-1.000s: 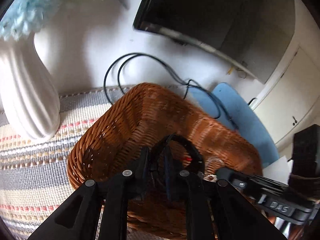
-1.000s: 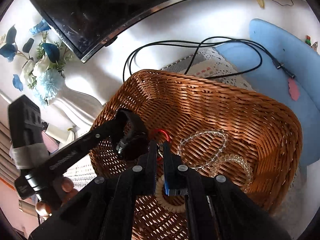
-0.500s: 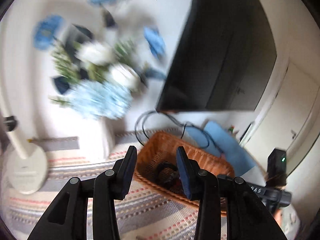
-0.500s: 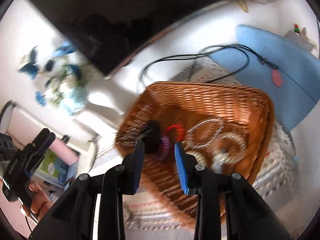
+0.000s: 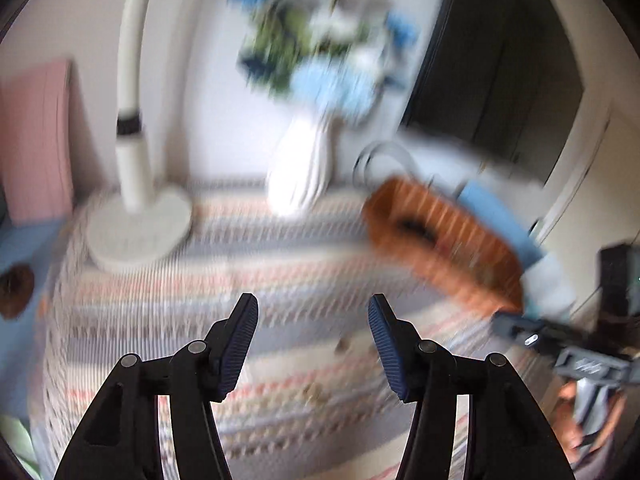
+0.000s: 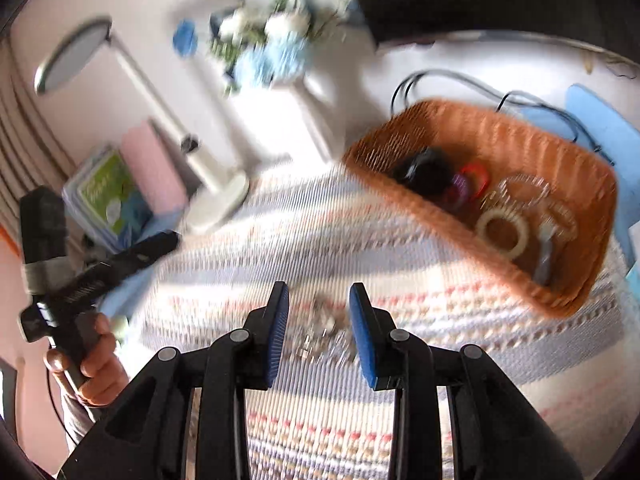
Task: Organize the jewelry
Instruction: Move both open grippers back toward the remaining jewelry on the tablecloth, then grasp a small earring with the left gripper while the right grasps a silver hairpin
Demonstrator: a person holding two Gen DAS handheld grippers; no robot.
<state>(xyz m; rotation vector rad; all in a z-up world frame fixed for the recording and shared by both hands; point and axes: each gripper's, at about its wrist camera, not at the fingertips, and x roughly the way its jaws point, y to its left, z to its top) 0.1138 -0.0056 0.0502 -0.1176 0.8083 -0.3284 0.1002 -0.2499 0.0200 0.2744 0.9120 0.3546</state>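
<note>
Striped mat [image 6: 400, 256] w/ wicker basket [image 6: 552, 148] of bracelets [image 6: 502, 230]; both tongs [image 5: 313, 312] [image 6: 319, 296] apart.

Bright daylight, heavy motion blur (fisheye-bent edges, dark corners).

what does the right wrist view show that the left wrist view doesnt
Only the right wrist view shows the pieces inside the basket: a cream ring, a red ring, clear beads, and small metal bits on the mat between its open fingers. Only the left wrist view shows the round brown thing at far left. Both show the basket, vase, lamp and striped mat.
</note>
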